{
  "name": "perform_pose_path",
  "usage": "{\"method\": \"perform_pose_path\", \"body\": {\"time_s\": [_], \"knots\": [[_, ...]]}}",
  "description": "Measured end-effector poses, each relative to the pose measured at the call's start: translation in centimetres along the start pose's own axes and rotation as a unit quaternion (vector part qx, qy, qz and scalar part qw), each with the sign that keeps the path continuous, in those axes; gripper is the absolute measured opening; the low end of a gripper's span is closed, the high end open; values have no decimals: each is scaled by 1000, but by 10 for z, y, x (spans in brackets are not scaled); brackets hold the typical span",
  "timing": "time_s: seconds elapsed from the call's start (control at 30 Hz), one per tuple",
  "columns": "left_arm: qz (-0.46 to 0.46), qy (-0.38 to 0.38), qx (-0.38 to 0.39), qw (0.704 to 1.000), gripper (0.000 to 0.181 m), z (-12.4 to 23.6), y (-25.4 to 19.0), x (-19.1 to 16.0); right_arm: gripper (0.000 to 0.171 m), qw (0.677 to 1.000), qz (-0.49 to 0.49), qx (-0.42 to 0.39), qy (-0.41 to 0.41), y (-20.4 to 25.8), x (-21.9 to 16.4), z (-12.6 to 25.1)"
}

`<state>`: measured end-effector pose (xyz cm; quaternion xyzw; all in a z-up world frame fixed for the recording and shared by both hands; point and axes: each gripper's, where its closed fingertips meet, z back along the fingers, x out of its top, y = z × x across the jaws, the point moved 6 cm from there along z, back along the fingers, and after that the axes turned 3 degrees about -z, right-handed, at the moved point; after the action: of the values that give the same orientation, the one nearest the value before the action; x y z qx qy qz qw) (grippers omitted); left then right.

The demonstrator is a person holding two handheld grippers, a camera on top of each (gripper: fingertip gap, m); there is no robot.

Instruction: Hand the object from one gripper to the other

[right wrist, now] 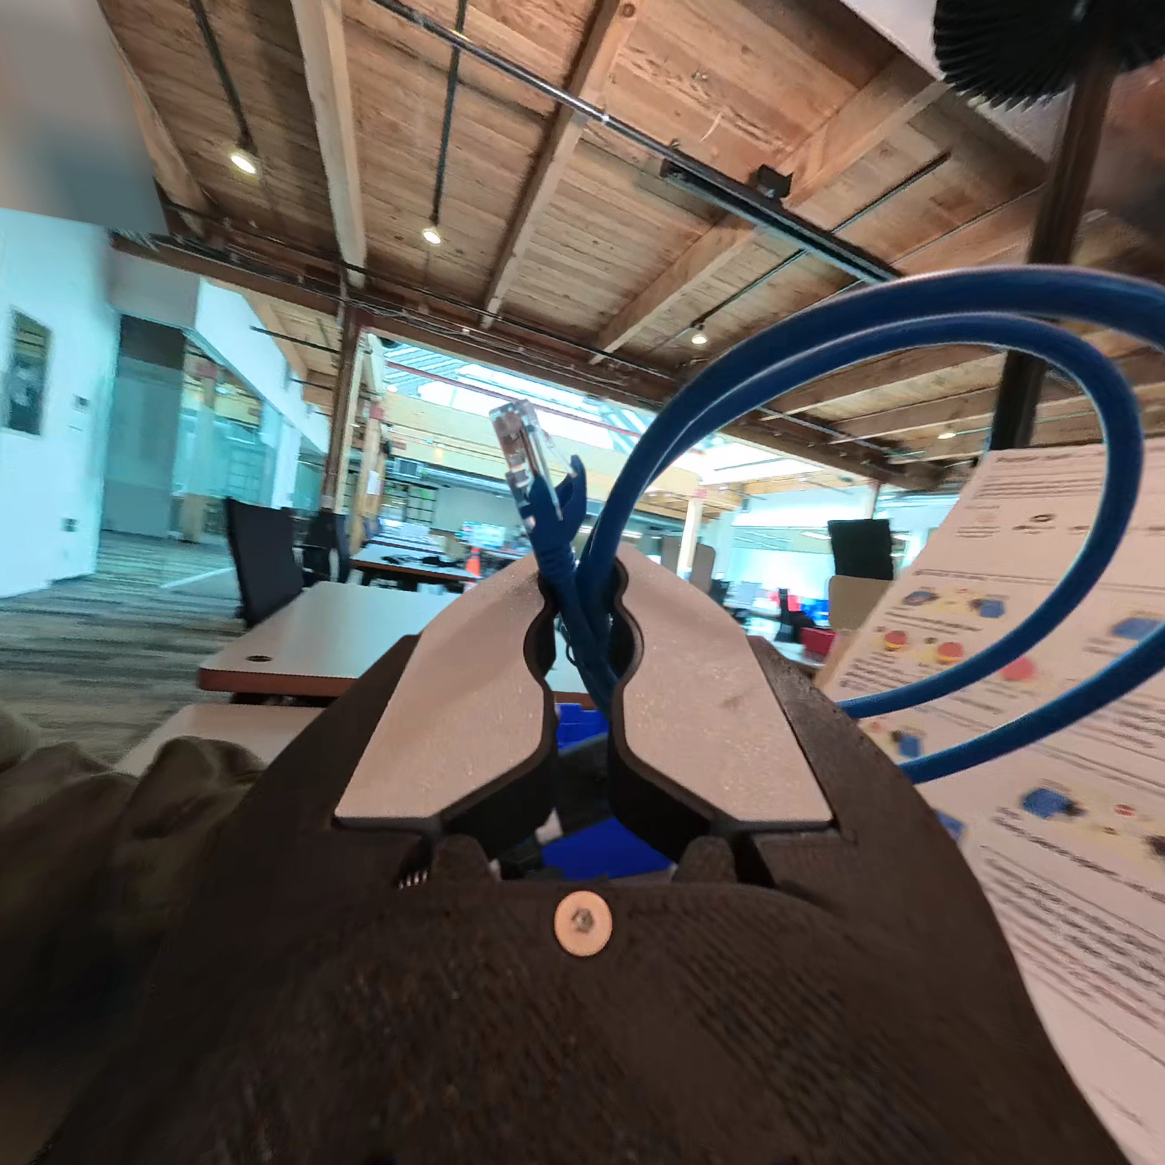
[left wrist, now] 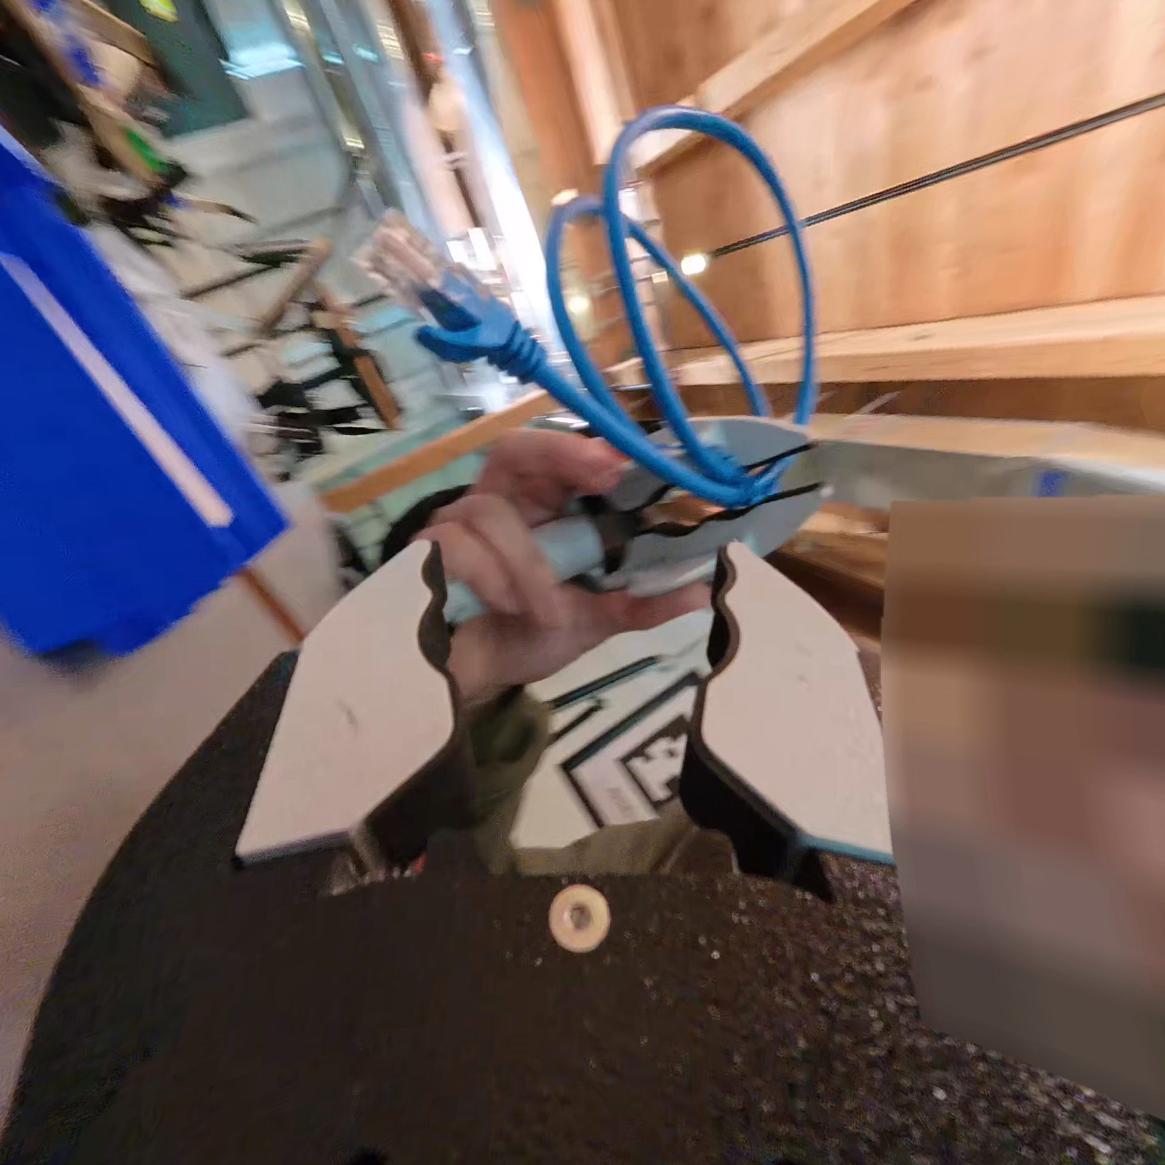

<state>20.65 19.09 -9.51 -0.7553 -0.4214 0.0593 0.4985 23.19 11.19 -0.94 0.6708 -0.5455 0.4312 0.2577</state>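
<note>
Over on the far side, a blue bin (left wrist: 107,441) fills the edge of the left wrist view, blurred. Moving across, the left tool (left wrist: 577,605) is wide apart and carries nothing; through the gap between its two pale fingers (left wrist: 372,712) shows a person's hand (left wrist: 536,567) wrapped around the handle of the other tool. And there it is: the blue cable (left wrist: 706,302), a coiled network lead, clamped in the right tool (left wrist: 731,492) just beyond the left one's tips, loops standing up, the clear plug pointing off to the left. Behind it, wooden beams (left wrist: 945,353).

Switching to the right wrist view, a worktop (right wrist: 315,637) and a dark chair (right wrist: 261,561) sit back in the room. Centre frame, the right tool (right wrist: 583,586) is pinched tight on the blue cable (right wrist: 945,328), strands squeezed between the fingertips (right wrist: 504,605), plug poking upward above them. The loops swing out wide to the right, in front of a printed sheet (right wrist: 1040,819).
</note>
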Motion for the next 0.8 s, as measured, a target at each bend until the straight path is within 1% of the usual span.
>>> {"method": "perform_pose_path", "body": {"time_s": [0.07, 0.13, 0.17, 0.27, 0.3, 0.37, 0.47, 0.53, 0.57, 0.63, 0.7, 0.77, 0.8], "knots": [[34, -33, -67, 997, 70, -5, -10, 1, 13, 999, -30, 31, 7, 4, -4, -3], [53, -81, -101, 990, 60, -3, -15, 6, 13, 997, -47, 61, 28, 10, -10, -7], [56, -90, -96, 990, 55, -2, -16, 8, 13, 995, -50, 71, 41, 13, -12, -8], [25, -111, -82, 990, 38, 4, -20, 13, 13, 994, -42, 77, 70, 18, -19, -12], [12, -112, -70, 991, 24, 6, -20, 14, 13, 994, -36, 76, 68, 19, -18, -13], [-28, -111, -49, 992, 20, 10, -20, 16, 13, 995, -29, 60, 76, 18, -20, -13], [-81, -129, -24, 988, 17, 16, -23, 20, 14, 993, -40, 58, 96, 17, -26, -13], [-117, -149, -9, 982, 15, 21, -26, 25, 16, 992, -37, 39, 116, 12, -31, -11], [-138, -173, 12, 975, 11, 26, -28, 30, 19, 990, -31, 11, 138, 6, -34, -9], [-205, -217, 85, 951, 11, 38, -32, 38, 40, 977, -13, -46, 206, -8, -43, -1], [-263, -212, 178, 924, 11, 47, -35, 43, 56, 960, 32, -98, 261, -19, -48, 7], [-334, -212, 264, 880, 11, 55, -41, 48, 71, 937, 102, -144, 303, -27, -52, 11], [-353, -223, 302, 857, 11, 60, -45, 50, 84, 923, 146, -162, 317, -29, -53, 10]]}}
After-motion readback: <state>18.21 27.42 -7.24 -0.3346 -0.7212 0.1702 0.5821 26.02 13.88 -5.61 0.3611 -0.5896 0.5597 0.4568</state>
